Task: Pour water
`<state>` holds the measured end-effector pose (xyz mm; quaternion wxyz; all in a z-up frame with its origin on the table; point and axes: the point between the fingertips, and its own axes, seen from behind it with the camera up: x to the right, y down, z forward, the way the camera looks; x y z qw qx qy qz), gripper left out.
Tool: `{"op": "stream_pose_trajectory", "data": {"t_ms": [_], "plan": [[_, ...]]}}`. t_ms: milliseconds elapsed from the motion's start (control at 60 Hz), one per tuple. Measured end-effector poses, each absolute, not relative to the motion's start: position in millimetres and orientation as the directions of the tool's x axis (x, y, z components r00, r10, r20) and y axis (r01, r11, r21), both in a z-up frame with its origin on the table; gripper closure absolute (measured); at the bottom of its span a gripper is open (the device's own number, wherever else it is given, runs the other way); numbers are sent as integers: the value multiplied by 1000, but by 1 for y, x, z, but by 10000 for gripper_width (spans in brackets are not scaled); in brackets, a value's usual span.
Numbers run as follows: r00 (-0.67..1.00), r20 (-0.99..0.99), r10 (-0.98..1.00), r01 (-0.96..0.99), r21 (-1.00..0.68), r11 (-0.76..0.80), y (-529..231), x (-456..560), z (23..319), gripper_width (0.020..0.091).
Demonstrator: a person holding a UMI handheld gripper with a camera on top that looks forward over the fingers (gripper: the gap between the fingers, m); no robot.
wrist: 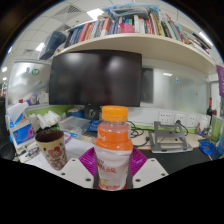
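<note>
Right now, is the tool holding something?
Tool: closed on the bottle, a pad pressing each side.

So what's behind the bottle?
Behind the bottle, which stands between the gripper fingers: cluttered desk, dark monitor. What lies directly behind it is hidden.

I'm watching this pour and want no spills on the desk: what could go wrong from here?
1. The bottle between the tool fingers has its orange cap on, so tipping it now would likely pour nothing.
2. The paper cup stands off to the side, near a milk carton; a swing toward it might knock either over.
3. Whether the pads truly press the bottle is unclear, so it may slip.
</note>
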<state>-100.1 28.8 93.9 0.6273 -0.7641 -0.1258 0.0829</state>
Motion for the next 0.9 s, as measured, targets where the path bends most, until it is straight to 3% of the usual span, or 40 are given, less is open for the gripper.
{"op": "stream_pose_trajectory", "data": {"t_ms": [100,283,367,400,633,900], "plan": [[959,34,282,85,-982,-169,25,-97,95,689],[965,43,260,107,-965,-238,24,-94,90,530],[972,71,226,133,-952,-277,16,-84,93,341],[973,87,215,147,-949,-278,10,-81,98,303],[992,60,110,97,-924,-370,-62,-70,142,302],[999,35,-7,30,-931,-364,-118,-58,200,305]]}}
